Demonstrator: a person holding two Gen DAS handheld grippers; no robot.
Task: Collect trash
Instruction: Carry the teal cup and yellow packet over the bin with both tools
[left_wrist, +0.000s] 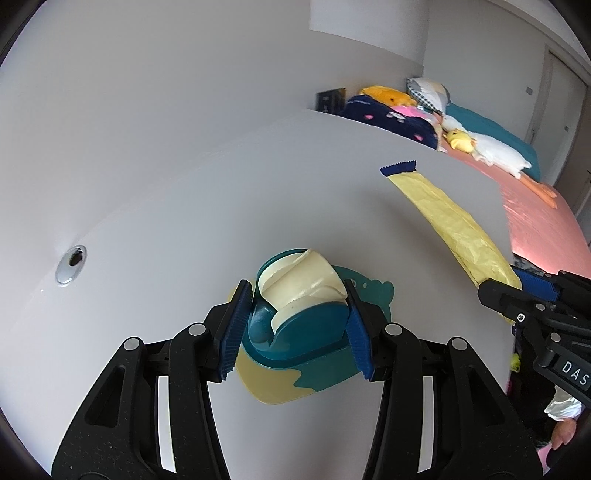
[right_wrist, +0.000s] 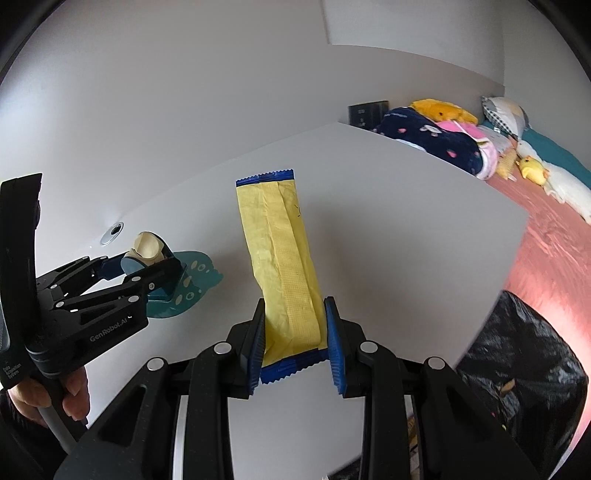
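Seen above the white table: left gripper, blue pads pinching a teal and cream plastic package, lifted over the tabletop. Beside it, right gripper, pads pressed on the lower end of a yellow wrapper with blue edges, held clear of the table. Noted near the right edge: black trash bag, beside the pink bed.
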